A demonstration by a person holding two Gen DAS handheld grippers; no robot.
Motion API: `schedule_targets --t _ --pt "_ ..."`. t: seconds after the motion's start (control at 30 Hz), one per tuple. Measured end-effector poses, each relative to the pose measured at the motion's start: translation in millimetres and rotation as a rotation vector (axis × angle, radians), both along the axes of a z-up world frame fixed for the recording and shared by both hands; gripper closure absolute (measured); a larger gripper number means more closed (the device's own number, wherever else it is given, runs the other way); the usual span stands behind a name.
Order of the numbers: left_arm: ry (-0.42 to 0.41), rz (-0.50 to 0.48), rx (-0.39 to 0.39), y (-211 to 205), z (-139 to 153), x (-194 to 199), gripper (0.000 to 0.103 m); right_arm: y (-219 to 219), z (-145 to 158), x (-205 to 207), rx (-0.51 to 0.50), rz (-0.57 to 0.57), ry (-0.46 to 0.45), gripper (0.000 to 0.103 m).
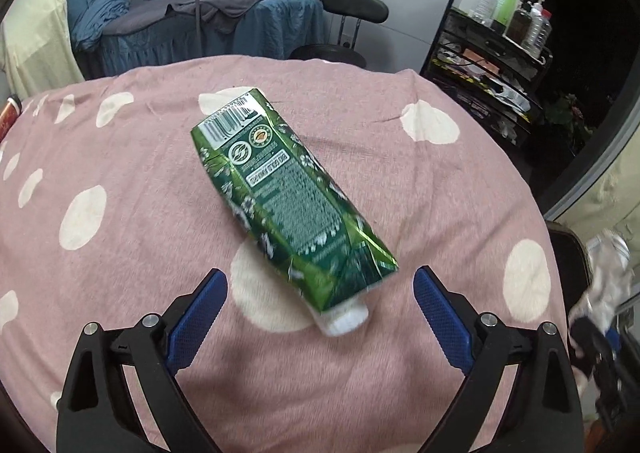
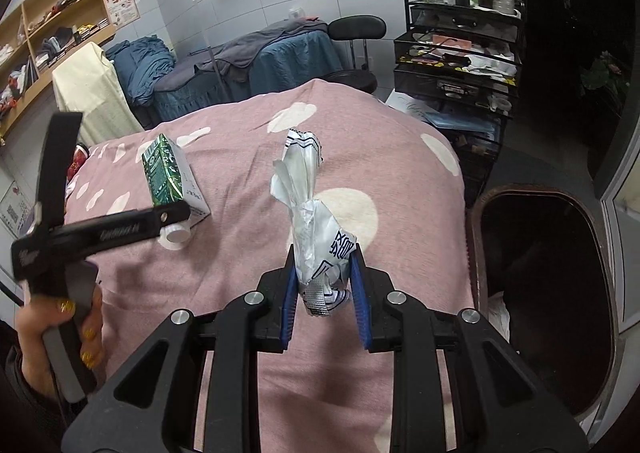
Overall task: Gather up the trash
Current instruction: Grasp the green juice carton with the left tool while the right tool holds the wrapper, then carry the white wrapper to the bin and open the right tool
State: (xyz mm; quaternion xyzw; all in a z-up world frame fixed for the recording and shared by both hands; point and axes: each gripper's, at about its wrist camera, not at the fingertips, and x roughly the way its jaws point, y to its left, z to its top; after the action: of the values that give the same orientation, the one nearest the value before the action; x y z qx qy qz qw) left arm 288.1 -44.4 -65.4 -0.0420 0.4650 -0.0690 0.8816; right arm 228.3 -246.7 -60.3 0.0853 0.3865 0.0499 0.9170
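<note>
Green drink carton (image 1: pixel 288 205) lies flat on the pink spotted bedcover (image 1: pixel 120 157), white cap (image 1: pixel 346 323) toward the person. Left gripper (image 1: pixel 320 285) hovers just over the cap end, blue pads (image 1: pixel 196 317) spread wide either side, carton's near end between the tips, pads not touching it. Right gripper (image 2: pixel 324 277) clenched on a crumpled silver-white wrapper (image 2: pixel 308 213), which sticks up out of the pads, off the cover. Dark bin (image 2: pixel 540 293) stands beside the bed, to the right of the wrapper. Hand (image 2: pixel 60 329) grips the left tool's handle
</note>
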Motion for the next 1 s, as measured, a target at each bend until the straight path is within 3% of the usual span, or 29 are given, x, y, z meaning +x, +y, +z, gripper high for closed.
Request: schedule_targets --t 0.23,0.37,0.53,0.63,0.87,1.0 --pt "0.071 0.054 -0.011 -2.5 -13.9 25.8 0.011 -12.1 -5.0 -12.0 0.013 -0.024 0.003 0.078" --pt "0.059 0.057 0.054 -10.9 -14.8 35.2 0.011 -16.6 -6.2 -16.3 0.023 -0.034 0.004 0.078" --pt "0.059 0.077 0.062 -10.9 -14.0 42.4 0.011 -19.5 -8.7 -19.5 0.028 -0.042 0.008 0.078" --pt "0.048 0.079 0.081 -13.0 -13.0 43.4 0.018 -20.1 -10.7 -21.0 0.034 -0.045 0.013 0.078" --pt "0.017 0.049 0.117 -20.2 -6.0 39.0 0.053 -24.9 -13.0 -19.4 0.045 -0.054 0.018 0.078" --pt "0.014 0.033 0.107 -19.3 -6.4 35.5 0.054 -27.2 -14.4 -19.3 0.048 -0.061 0.022 0.078"
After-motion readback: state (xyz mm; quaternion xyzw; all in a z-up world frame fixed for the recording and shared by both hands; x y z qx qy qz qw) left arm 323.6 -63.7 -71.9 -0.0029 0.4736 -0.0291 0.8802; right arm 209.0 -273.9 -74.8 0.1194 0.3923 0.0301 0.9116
